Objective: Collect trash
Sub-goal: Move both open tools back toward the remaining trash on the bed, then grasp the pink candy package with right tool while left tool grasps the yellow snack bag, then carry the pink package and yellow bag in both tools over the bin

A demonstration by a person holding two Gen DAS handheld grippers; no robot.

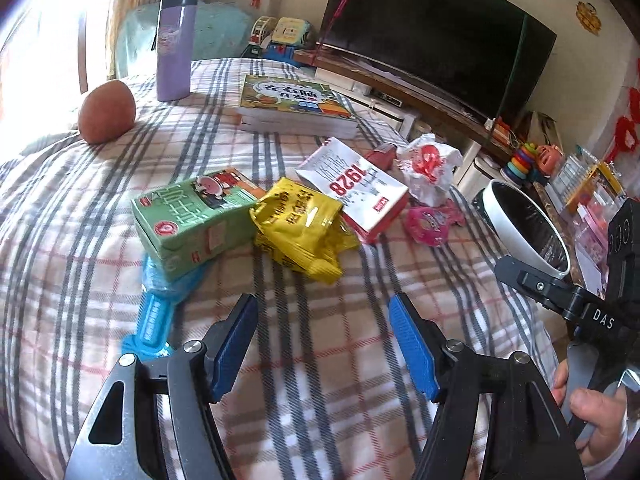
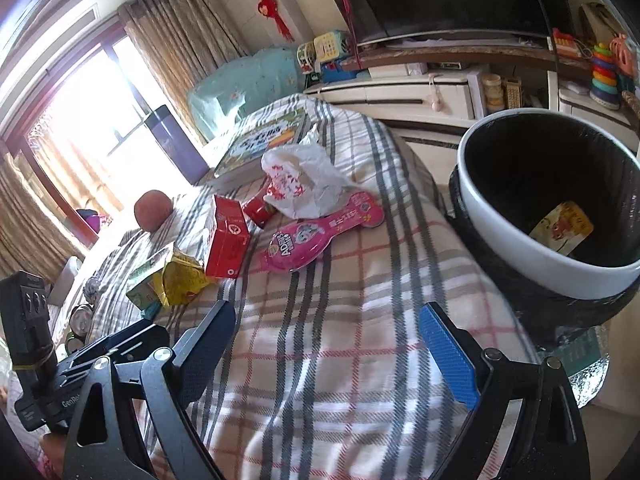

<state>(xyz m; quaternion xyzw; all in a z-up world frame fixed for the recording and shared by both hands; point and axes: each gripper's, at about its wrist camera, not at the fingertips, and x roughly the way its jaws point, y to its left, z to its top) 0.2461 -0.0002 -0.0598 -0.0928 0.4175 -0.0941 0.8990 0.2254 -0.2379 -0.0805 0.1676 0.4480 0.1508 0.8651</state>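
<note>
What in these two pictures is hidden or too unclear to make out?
- Blue packet, left wrist view: its upper part lies under the green carton.
- Bin, right wrist view: its bottom is dark, only one yellow wrapper shows.
- Purple bottle, right wrist view: window glare blacks out its print.
- Bin, left wrist view: partly behind the right gripper.

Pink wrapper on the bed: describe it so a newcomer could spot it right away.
Start at the plaid bedspread and go to its edge nearest the white bin. There, just in front of the crumpled white bag and beside the red box, lies the pink wrapper. It is the only pink piece, flat and spoon-shaped, with a cartoon figure on its round end.
</note>
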